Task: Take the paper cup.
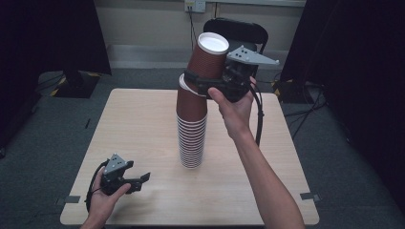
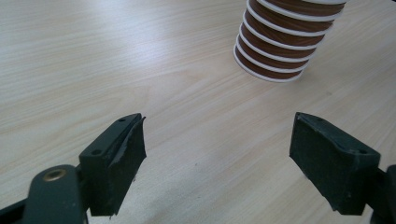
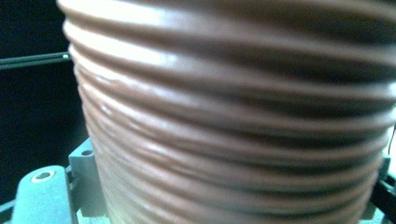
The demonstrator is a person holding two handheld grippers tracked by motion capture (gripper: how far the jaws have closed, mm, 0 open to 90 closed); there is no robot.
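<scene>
A tall stack of brown ribbed paper cups stands rims down at the middle of the wooden table. My right gripper is shut on the top brown cup, which is tilted just above the stack with its white end up. In the right gripper view that cup's ribbed wall sits between the jaws. At the front left of the table, low over the wood, my left gripper is open and holds nothing. In the left gripper view its jaws stand wide apart, and the foot of the stack lies ahead to the right.
A black chair stands behind the table's far edge. Dark curtains hang at both sides, and cables run over the grey floor. Bare wood lies around the stack on all sides.
</scene>
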